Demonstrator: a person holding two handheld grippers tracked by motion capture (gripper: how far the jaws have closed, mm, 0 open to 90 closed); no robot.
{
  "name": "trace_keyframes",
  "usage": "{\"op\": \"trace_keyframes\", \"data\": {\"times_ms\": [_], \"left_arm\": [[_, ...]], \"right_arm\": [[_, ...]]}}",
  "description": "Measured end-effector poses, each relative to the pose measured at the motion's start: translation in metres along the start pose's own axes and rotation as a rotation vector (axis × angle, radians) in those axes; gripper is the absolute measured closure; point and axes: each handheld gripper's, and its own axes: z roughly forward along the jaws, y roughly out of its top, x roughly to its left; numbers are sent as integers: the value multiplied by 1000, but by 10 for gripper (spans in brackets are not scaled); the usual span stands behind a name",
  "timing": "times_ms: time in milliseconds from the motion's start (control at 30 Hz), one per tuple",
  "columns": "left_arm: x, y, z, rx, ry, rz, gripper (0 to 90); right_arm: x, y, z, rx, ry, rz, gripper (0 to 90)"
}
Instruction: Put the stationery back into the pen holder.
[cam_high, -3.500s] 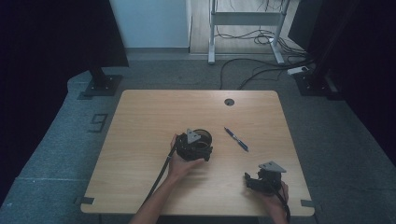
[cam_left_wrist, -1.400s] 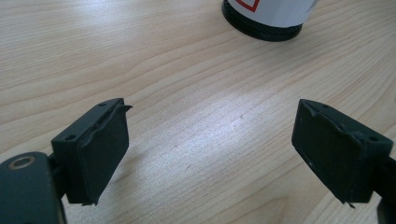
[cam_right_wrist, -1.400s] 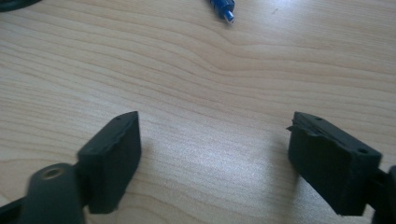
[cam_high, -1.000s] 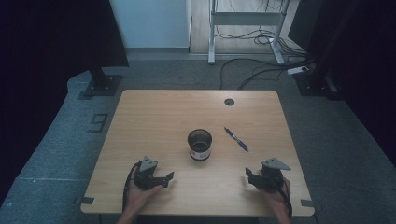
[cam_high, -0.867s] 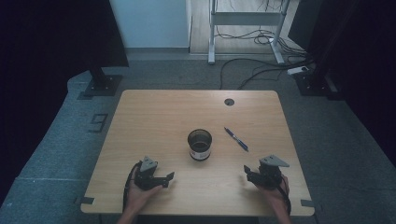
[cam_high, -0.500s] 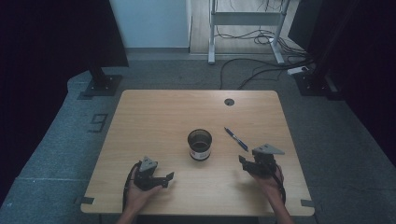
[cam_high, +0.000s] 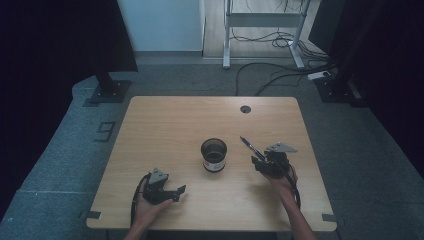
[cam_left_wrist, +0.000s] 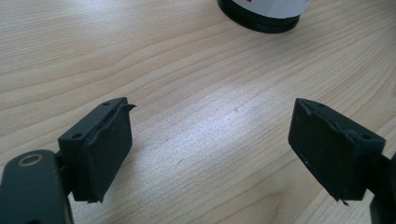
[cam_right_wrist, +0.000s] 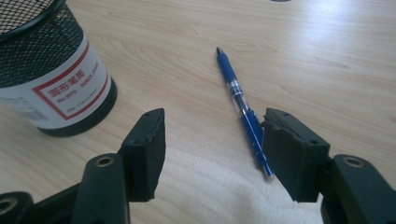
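A black mesh pen cup with a white, red-framed label stands upright mid-table; in the right gripper view the cup is at the upper left. A blue pen lies flat to its right. My right gripper hovers just behind the pen, and its jaws have just been closing. They stand apart, and the pen runs down beside the right-hand jaw, with no pad pressing on it. My left gripper rests at the front left, jaws apart over bare wood.
The wooden table has a cable hole near its far edge. The cup's base sits ahead of the left gripper. Beyond the table are a grey floor, cables and a metal frame.
The left gripper left the cup and drew back to the front left. Over the last second the right gripper moved forward and left toward the pen, and its jaws narrowed.
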Motion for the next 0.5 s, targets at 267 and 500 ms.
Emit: {"op": "trace_keyframes", "data": {"times_ms": [267,500], "left_arm": [[1,0,-1,-5,-8,-4,137],[5,0,-2,-4,-10,-10,138]], "right_arm": [[-4,11,22,29,19,-8,441],[-9,17,42,37,20,3,447]]}}
